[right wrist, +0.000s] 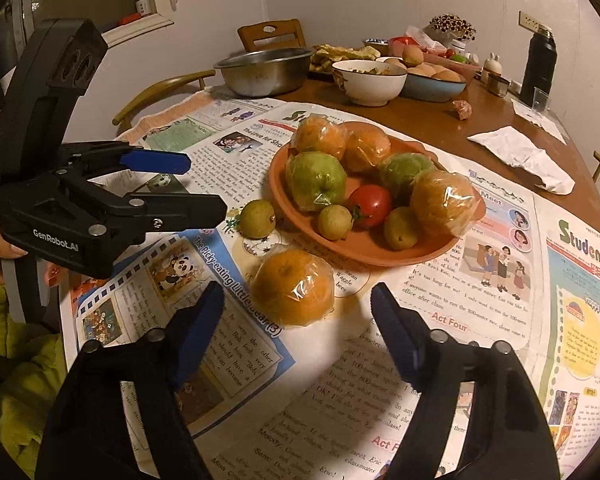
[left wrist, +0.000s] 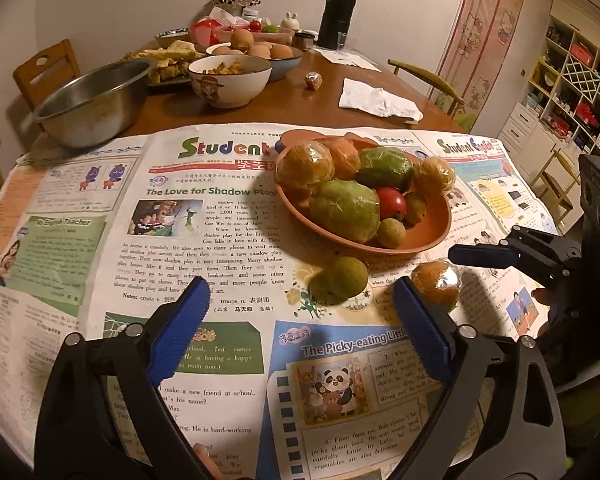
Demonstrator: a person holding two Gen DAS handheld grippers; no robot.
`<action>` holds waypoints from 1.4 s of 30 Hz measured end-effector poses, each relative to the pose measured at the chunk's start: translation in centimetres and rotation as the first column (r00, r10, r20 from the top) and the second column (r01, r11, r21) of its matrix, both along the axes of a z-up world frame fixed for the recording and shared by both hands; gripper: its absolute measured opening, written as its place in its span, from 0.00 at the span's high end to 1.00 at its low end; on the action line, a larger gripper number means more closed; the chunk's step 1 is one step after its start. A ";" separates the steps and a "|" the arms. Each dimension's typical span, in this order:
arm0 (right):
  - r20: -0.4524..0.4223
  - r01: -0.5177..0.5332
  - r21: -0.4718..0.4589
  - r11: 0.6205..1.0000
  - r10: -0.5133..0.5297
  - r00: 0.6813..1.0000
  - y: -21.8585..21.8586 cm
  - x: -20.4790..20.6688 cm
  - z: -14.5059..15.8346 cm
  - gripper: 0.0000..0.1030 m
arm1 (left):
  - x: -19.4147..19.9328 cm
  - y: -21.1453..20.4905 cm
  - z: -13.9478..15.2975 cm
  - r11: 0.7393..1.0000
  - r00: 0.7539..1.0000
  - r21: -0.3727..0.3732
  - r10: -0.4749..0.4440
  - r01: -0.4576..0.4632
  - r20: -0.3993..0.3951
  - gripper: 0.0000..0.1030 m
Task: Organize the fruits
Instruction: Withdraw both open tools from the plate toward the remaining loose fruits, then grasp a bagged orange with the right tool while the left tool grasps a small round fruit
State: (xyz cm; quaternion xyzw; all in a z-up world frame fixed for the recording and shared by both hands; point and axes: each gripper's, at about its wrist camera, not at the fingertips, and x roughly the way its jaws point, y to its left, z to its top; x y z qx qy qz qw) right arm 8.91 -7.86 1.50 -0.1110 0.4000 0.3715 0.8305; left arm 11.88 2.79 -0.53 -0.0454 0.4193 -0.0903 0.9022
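Just ahead of the right gripper, between its parted tips but untouched, a plastic-wrapped orange lies on the newspaper-covered desk. Left gripper is wide open and empty, a small green fruit just beyond it. Farther ahead of both, the orange dish holds wrapped oranges, green fruits and a tomato.

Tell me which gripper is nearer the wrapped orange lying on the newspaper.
Right. The right gripper is open just short of the wrapped orange; the left gripper points at the small green fruit beside it.
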 end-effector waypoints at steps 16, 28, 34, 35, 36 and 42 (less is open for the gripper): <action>-0.016 -0.024 0.035 0.999 0.025 1.000 -0.9 0.3 0.0 0.61 | 2.1 -1.7 -1.7 0.996 0.995 -0.032 -0.086 0.084 -0.057 0.63; 0.011 0.026 0.085 0.996 -0.027 1.000 -3.7 0.4 1.7 0.61 | 2.0 -2.0 -1.6 0.995 0.994 -0.024 -0.099 0.098 -0.055 0.82; 0.044 0.046 0.100 0.994 -0.050 0.998 -4.7 1.2 3.1 0.61 | 1.4 -2.2 0.5 0.993 0.994 -0.034 -0.109 0.109 -0.006 0.82; 0.049 0.049 0.101 0.994 -0.054 0.997 -4.8 1.5 3.3 0.61 | 1.5 -2.4 0.7 0.993 0.994 -0.032 -0.113 0.113 -0.001 0.82; 0.052 0.053 0.101 0.994 -0.058 0.997 -5.0 1.7 3.4 0.61 | 1.6 -2.7 0.9 0.993 0.993 -0.028 -0.118 0.118 0.003 0.82; 0.073 0.077 0.110 0.991 -0.085 0.994 -5.9 3.2 4.3 0.61 | 2.8 -4.8 1.7 0.986 0.986 -0.011 -0.164 0.164 0.011 0.82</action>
